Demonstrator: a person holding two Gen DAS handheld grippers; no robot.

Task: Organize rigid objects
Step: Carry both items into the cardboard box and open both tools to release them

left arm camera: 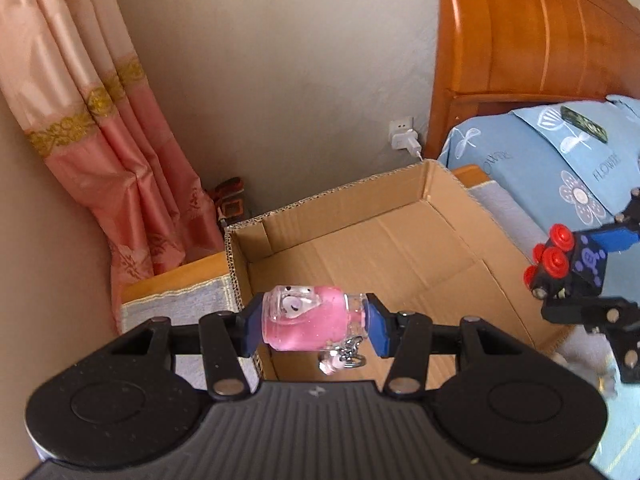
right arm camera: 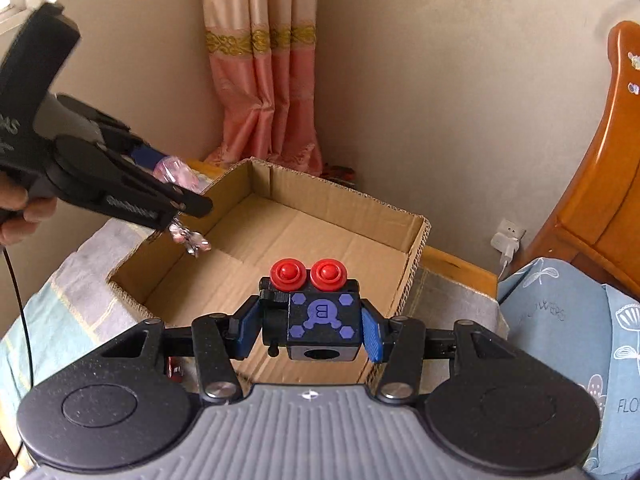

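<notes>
Our left gripper (left arm camera: 314,326) is clamped on the pink clear-cased trinket (left arm camera: 310,320) (its keyring dangles loose), held over the near-left corner of the cardboard box (left arm camera: 404,200). Our right gripper (right arm camera: 308,330) squeezes the black block toy (right arm camera: 316,316) above the box's near wall. Released here, either could clip that rim and tumble onto the bedding; the dangling ring could snag the corrugated edge.

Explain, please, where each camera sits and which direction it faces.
Left wrist: on the left tool, looking down along it at the pink keychain it grips, above the cardboard box.
Right wrist: on the right tool, facing the black toy block it grips; a hand shows at left.
Shared: box, both tools, curtain.
</notes>
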